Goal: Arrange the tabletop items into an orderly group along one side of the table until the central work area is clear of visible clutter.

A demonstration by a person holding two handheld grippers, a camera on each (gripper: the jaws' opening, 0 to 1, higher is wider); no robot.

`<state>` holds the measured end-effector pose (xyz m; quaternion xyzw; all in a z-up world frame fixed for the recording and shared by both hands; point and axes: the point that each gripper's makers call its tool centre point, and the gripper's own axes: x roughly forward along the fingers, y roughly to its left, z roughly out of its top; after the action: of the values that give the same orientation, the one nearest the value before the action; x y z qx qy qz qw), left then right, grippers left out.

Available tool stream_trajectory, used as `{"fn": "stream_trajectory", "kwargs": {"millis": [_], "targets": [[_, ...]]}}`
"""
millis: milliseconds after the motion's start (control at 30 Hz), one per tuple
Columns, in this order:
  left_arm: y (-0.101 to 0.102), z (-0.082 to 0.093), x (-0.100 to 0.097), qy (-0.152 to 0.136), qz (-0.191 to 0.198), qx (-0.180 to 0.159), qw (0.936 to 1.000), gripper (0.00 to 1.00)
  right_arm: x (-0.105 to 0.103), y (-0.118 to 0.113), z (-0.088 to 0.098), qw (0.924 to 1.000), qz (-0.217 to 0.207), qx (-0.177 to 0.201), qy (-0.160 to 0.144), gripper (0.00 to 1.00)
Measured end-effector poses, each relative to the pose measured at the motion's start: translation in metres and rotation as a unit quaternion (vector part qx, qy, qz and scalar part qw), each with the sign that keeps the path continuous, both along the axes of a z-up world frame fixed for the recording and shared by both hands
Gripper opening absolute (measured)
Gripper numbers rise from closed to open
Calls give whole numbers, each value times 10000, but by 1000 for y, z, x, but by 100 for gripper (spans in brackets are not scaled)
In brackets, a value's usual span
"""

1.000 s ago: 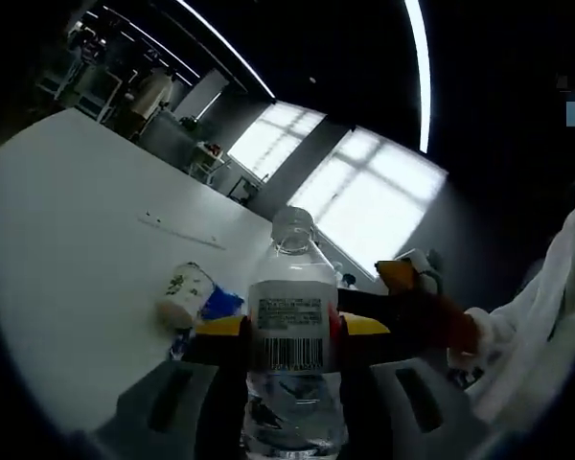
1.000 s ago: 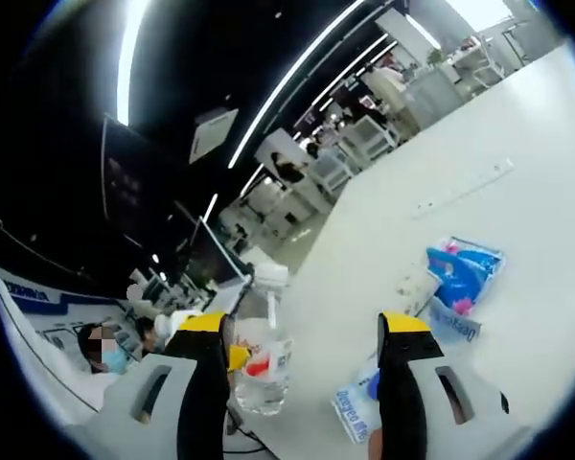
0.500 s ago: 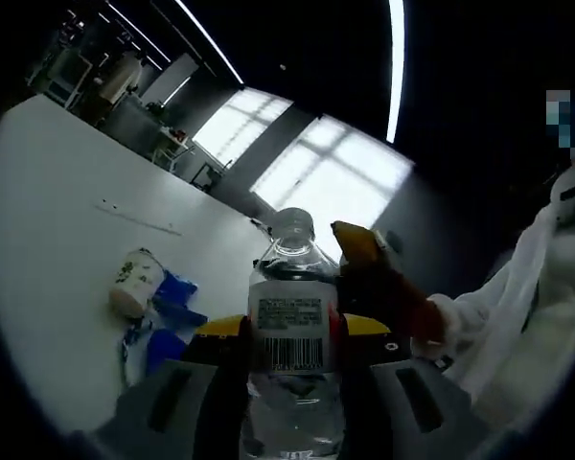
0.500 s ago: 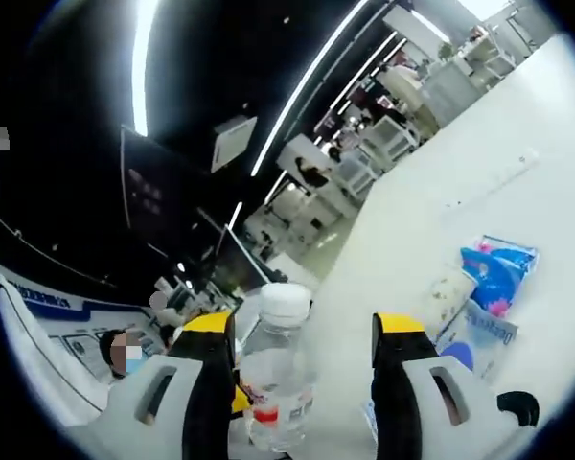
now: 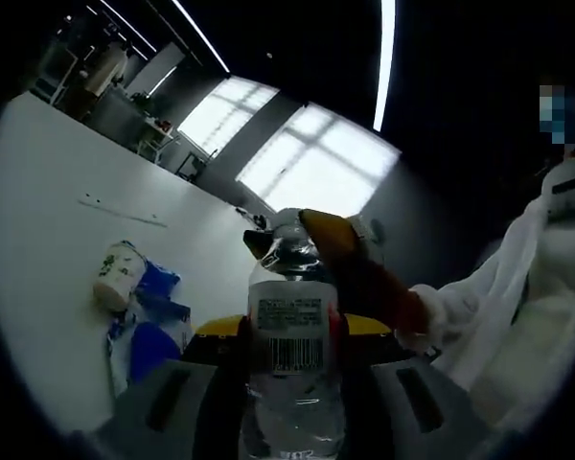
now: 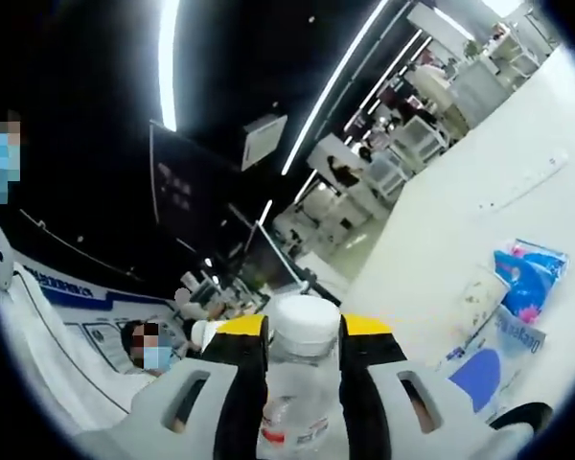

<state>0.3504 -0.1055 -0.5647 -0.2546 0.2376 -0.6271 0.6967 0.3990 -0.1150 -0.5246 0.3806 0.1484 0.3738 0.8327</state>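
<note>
A clear water bottle (image 5: 292, 355) with a white barcode label stands upright between my left gripper's (image 5: 292, 331) jaws, which are shut on its body. My right gripper (image 5: 289, 236) reaches in from the right, its jaws on either side of the bottle's top. In the right gripper view, the white cap (image 6: 305, 324) sits pinched between my right gripper's (image 6: 305, 331) yellow-tipped jaws. A paper cup (image 5: 115, 274) lies on its side on the white table (image 5: 48, 192), beside blue packets (image 5: 151, 321). The cup (image 6: 483, 293) and packets (image 6: 529, 278) also lie at right in the right gripper view.
A person's white sleeve (image 5: 517, 307) holds my right gripper at right. The white table (image 6: 460, 220) stretches bare beyond the cup, with a thin flat strip (image 5: 123, 211) on it. Bright windows (image 5: 316, 172) and office furniture stand far behind.
My right gripper has moved in over the bottle's top and its jaws have closed on the cap. The left gripper still holds the bottle; the cup and packets lie as before.
</note>
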Motion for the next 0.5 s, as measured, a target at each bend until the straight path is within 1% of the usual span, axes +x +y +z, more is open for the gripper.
{"fn": "stream_trajectory", "kwargs": {"millis": [67, 133, 267, 367, 433, 500], "targets": [[0, 0, 1, -6, 43, 4, 10000, 36, 0, -2, -1, 10000, -13, 50, 36, 22], [-2, 0, -2, -23, 29, 23, 10000, 37, -2, -1, 2, 9996, 21, 239, 152, 21], [-5, -1, -6, -101, 9, 128, 9999, 37, -4, 0, 5, 10000, 69, 22, 19, 20], [-6, -1, -7, -173, 52, 155, 9997, 38, -6, 4, 12, 9998, 112, -129, -68, 20], [-6, 4, -8, -234, 147, 136, 9995, 38, -6, 4, 15, 9996, 121, -220, -117, 19], [-5, 7, -5, -317, 330, 138, 9989, 38, -5, 4, 19, 9995, 73, -275, -138, 19]]}}
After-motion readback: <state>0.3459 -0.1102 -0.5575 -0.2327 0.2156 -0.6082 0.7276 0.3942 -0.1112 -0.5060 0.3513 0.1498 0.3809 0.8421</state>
